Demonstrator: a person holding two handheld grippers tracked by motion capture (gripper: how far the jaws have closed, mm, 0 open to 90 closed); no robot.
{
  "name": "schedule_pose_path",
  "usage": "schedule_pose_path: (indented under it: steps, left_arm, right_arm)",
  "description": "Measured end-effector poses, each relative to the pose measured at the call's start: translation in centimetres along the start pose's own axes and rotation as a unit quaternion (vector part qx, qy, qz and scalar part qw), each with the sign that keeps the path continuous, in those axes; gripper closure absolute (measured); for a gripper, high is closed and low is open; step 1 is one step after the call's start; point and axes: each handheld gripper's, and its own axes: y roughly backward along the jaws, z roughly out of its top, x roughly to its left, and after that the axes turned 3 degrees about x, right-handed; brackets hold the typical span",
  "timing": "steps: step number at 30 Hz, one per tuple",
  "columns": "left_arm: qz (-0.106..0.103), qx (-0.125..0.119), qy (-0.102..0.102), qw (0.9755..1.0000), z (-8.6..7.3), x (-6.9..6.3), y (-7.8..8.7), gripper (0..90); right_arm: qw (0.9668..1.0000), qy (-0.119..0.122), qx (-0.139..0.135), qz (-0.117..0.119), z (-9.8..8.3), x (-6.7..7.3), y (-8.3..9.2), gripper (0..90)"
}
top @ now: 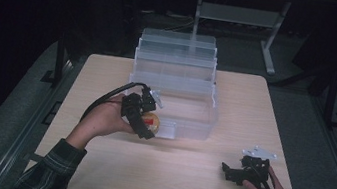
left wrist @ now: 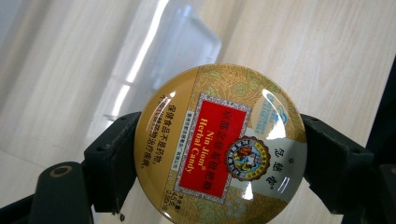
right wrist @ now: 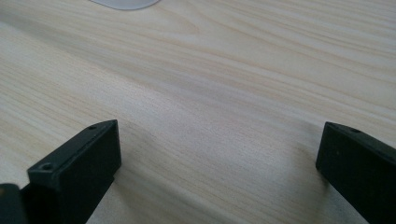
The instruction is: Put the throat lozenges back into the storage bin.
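Observation:
A round gold tin of herbal candy [left wrist: 219, 144] with a red label sits clamped between the two black jaws of my left gripper [left wrist: 217, 161], lid facing the camera. From above, the tin [top: 151, 120] is held just off the table at the front left corner of a clear plastic stepped organiser box [top: 178, 83], with the left gripper [top: 144, 121] shut on it. My right gripper [top: 229, 172] rests low on the table at the front right, jaws wide apart with bare wood between its fingertips [right wrist: 81, 168].
The light wooden table [top: 235, 109] carries the clear organiser at its middle back. A transparent tray corner [left wrist: 187, 42] lies behind the tin. A metal stand [top: 271, 34] is on the dark floor beyond the table. A plaid sleeve [top: 49, 170] enters at bottom left.

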Motion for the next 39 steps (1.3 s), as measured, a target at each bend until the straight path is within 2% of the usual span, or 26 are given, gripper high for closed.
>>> schedule_pose_path:
  steps: [10,14,28,39]
  left_arm:
    - [0.012,-0.005,0.020,0.9997,-0.1,2.0,0.6,19.6]
    - [0.012,-0.010,0.035,0.9993,-0.4,2.8,0.6,19.6]
    - [0.024,-0.003,0.073,0.9970,-1.1,5.6,0.2,19.6]
    - [0.041,0.005,0.091,0.9950,-1.5,7.2,0.0,19.6]
  right_arm:
    - [1.0000,0.000,0.000,0.000,0.0,0.0,0.0,0.0]
    - [1.0000,0.000,0.000,0.000,0.0,0.0,0.0,0.0]
    - [1.0000,0.000,0.000,0.000,0.0,0.0,0.0,0.0]
    - [1.0000,-0.002,0.000,-0.001,0.0,0.0,0.0,0.0]
